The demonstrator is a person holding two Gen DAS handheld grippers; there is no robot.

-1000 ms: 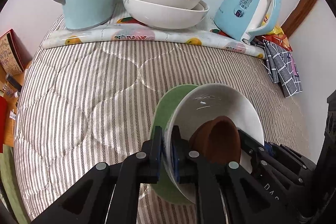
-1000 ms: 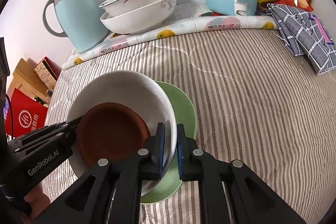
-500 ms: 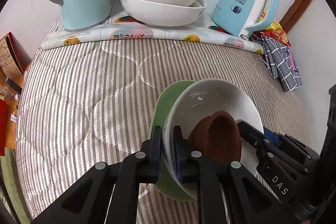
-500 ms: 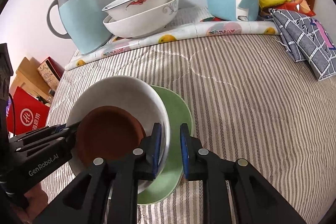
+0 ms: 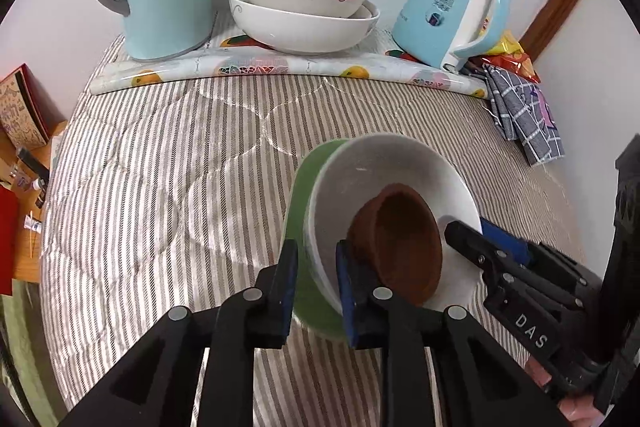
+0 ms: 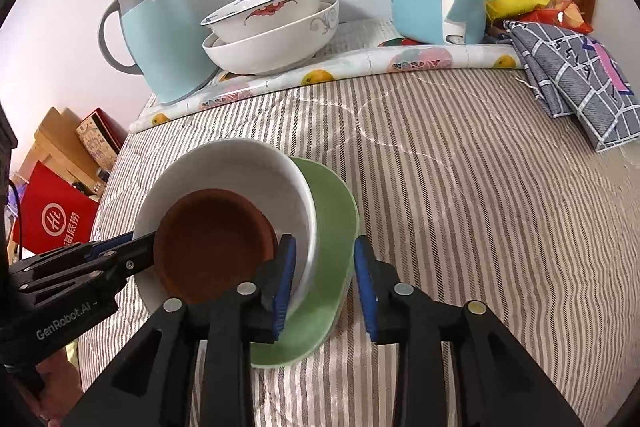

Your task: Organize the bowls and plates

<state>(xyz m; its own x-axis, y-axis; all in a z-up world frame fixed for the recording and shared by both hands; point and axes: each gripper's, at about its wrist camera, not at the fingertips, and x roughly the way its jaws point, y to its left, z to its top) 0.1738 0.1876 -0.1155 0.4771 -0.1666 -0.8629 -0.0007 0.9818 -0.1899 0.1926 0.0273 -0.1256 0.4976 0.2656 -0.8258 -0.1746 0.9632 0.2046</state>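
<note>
A brown bowl [image 6: 214, 241] sits inside a white bowl [image 6: 240, 167], which rests on a green plate [image 6: 334, 211] on the striped bed [image 6: 460, 167]; the left gripper [image 5: 316, 277] straddles the stack's rim with its fingers slightly parted; the right gripper [image 6: 324, 279] is spread wide around the opposite rim, gripping nothing; two stacked bowls [image 5: 302, 11] stand near the wall.
</note>
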